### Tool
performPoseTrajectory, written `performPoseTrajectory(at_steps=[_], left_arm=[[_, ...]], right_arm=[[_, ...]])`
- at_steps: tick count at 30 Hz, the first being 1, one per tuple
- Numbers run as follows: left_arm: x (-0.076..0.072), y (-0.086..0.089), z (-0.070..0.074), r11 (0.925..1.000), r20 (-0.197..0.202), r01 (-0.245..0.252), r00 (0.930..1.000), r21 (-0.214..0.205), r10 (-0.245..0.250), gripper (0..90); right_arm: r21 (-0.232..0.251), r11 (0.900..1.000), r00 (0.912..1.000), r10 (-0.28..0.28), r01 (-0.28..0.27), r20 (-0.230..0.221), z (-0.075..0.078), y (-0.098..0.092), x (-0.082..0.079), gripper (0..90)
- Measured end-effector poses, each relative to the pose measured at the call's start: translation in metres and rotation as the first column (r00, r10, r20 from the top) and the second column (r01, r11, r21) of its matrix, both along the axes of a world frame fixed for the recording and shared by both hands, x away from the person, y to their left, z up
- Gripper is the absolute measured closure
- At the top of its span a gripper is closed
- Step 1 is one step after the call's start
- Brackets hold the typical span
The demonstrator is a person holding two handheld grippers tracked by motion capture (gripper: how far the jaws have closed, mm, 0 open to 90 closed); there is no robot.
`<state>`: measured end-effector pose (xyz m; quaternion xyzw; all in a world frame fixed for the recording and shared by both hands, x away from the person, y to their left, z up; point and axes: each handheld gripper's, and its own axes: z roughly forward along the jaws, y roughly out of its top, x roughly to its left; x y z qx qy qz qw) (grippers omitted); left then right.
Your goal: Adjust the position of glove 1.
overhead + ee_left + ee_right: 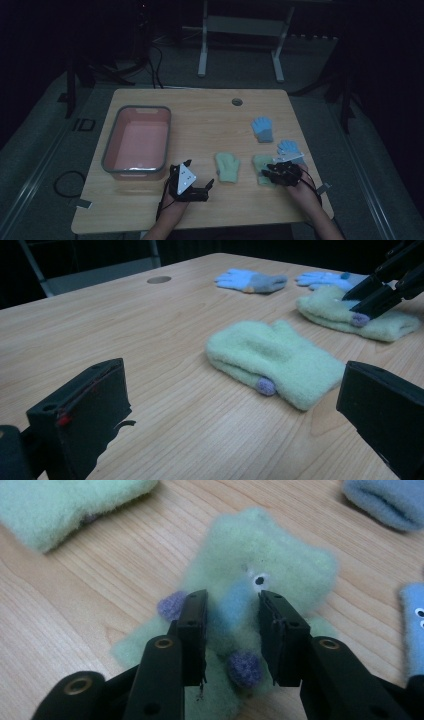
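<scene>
1. The green mitten (265, 575) under the right tool (232, 625) is pale mint fleece, fuzzy and soft-edged, lying flat on the wooden surface (200, 115) near its right front corner.
2. It carries a light blue patch down its middle, a small white eye with a black dot near the top of that patch, and rounded purple nubs: one at the left jaw's outer side and one low between the jaws.
3. The right tool points down at it, with the jaws partly spread on either side of the blue patch. The tips sit down in the fleece, but the pads show no squeeze on it.
4. In the high view the right tool (284, 172) covers much of this mitten (260, 165), with the hand behind it.
5. A second green mitten (227, 166) lies just to its left, apart from it. In the left gripper view it (272, 360) shows a folded cuff and one purple nub at the front edge.
6. Two blue gloves lie farther back on the right: one (262, 128) with a grey cuff, the other (290, 148) close behind the right tool.
7. The left tool (194, 184) rests low near the front edge with its jaws spread wide and nothing between them.
8. A pink bin (112, 145) with a grey rim stands at the left of the surface.
</scene>
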<state>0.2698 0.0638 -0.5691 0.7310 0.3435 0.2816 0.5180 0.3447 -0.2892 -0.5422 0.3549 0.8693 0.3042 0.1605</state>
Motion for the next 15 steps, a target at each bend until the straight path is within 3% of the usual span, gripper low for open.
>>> performPoseTrajectory(at_steps=[11, 15], left_arm=[[-0.0004, -0.0006, 0.0, 1.0, 0.004, -0.001, 1.0, 0.006, 0.001, 0.6], [-0.0003, -0.0004, 0.0001, 1.0, 0.003, -0.001, 1.0, 0.006, 0.001, 0.6]], right_arm=[[0.034, 0.9962, 0.9951, -0.078, 0.08, -0.061, 0.0013, 0.0003, 0.0048, 81.7], [0.015, 0.9955, 0.9947, -0.093, 0.093, -0.045, 0.0081, 0.0036, 0.0034, 83.7]])
